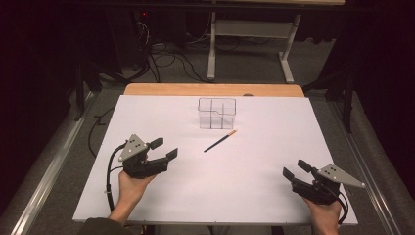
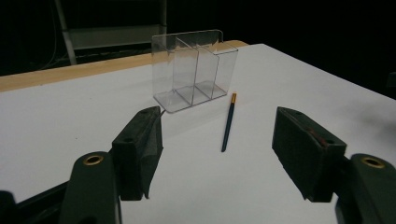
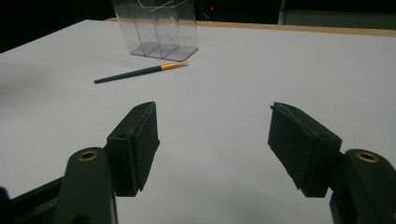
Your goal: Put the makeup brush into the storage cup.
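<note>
1. Overhead, a white counter (image 1: 254,181) carries a clear plastic organiser (image 1: 217,113) with several compartments, standing upright near the far edge.
2. Just in front of it lies a dark, slim paintbrush (image 1: 220,140) with a gold ferrule, flat on the counter, its ferrule end pointing toward the organiser, close to it but seemingly not touching.
3. At the near left, a hand holds the left tool (image 1: 163,149), its jaws spread wide and holding nothing, aimed toward the paintbrush.
4. At the near right, the right tool (image 1: 296,169) is likewise wide open and empty, well apart from the paintbrush.
5. Judging by this layout, the work has barely begun: the paintbrush is not yet gripped, and the organiser's compartments look empty. Picking the brush up and standing it in a compartment probably remains.
</note>
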{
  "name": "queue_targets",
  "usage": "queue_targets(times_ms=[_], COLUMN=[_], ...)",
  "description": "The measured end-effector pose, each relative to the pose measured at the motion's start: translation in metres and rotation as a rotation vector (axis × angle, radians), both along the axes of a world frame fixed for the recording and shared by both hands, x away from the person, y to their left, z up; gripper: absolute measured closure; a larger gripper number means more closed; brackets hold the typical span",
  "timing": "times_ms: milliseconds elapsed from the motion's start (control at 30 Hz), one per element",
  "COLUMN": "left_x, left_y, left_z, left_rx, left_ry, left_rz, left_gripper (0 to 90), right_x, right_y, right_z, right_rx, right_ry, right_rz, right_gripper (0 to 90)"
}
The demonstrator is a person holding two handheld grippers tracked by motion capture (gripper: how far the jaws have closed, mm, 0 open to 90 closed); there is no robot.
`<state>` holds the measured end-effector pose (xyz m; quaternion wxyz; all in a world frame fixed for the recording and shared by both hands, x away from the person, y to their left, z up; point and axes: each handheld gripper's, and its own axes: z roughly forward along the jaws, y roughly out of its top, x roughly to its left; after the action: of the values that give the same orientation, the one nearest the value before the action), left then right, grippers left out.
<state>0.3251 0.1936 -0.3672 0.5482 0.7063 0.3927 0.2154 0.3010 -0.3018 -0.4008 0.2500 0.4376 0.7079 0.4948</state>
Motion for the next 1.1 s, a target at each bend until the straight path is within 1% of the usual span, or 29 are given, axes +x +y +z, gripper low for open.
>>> queue_targets(times_ms=[200, 300, 367, 433, 467, 500, 567, 600, 967, 1000, 1033, 1067, 1100], left_x=[0.005, 0.007, 0.009, 0.012, 0.012, 0.013, 0.015, 0.016, 0.025, 0.026, 0.027, 0.028, 0.029], left_y=[-0.005, -0.007, -0.009, -0.011, -0.011, -0.013, -0.014, -0.015, -0.024, -0.025, -0.026, -0.027, -0.028], left_z=[0.001, 0.002, 0.002, 0.002, 0.002, 0.002, 0.002, 0.002, 0.004, 0.004, 0.004, 0.004, 0.004], left_rx=[-0.006, -0.003, 0.009, 0.003, 0.011, 0.004, 0.011, 0.005, 0.017, 0.024, 0.021, 0.025, 0.018], left_ry=[0.001, 0.002, 0.0, 0.005, 0.002, 0.008, 0.006, 0.012, 0.012, 0.007, 0.012, 0.009, 0.013], left_rz=[-0.006, -0.01, -0.006, -0.013, -0.008, -0.014, -0.012, -0.017, -0.025, -0.022, -0.027, -0.022, -0.026], left_gripper=[33.9, 33.9, 33.9, 33.9, 33.9, 33.9, 33.9, 34.0, 34.0, 34.0, 34.0, 34.0, 34.0], right_x=[0.0, 0.0, 0.0, 0.0, 0.0, 0.0, 0.0, 0.0, 0.0, 0.0, 0.0, 0.0, 0.0], right_y=[0.0, 0.0, 0.0, 0.0, 0.0, 0.0, 0.0, 0.0, 0.0, 0.0, 0.0, 0.0, 0.0], right_z=[0.0, 0.0, 0.0, 0.0, 0.0, 0.0, 0.0, 0.0, 0.0, 0.0, 0.0, 0.0, 0.0], right_rx=[0.002, 0.001, 0.001, 0.001, 0.001, 0.001, 0.001, 0.0, 0.001, 0.0, 0.001, 0.001, 0.0], right_ry=[0.0, 0.0, 0.001, 0.001, 0.001, 0.001, 0.001, 0.0, 0.0, -0.001, 0.0, 0.0, -0.001], right_rz=[0.001, 0.002, 0.001, 0.001, 0.001, 0.001, 0.001, 0.001, 0.001, 0.002, 0.001, 0.001, 0.002], right_gripper=[35.1, 35.2, 35.2, 35.2, 35.2, 35.2, 35.1, 35.2, 35.1, 35.1, 35.1, 35.1, 35.1])
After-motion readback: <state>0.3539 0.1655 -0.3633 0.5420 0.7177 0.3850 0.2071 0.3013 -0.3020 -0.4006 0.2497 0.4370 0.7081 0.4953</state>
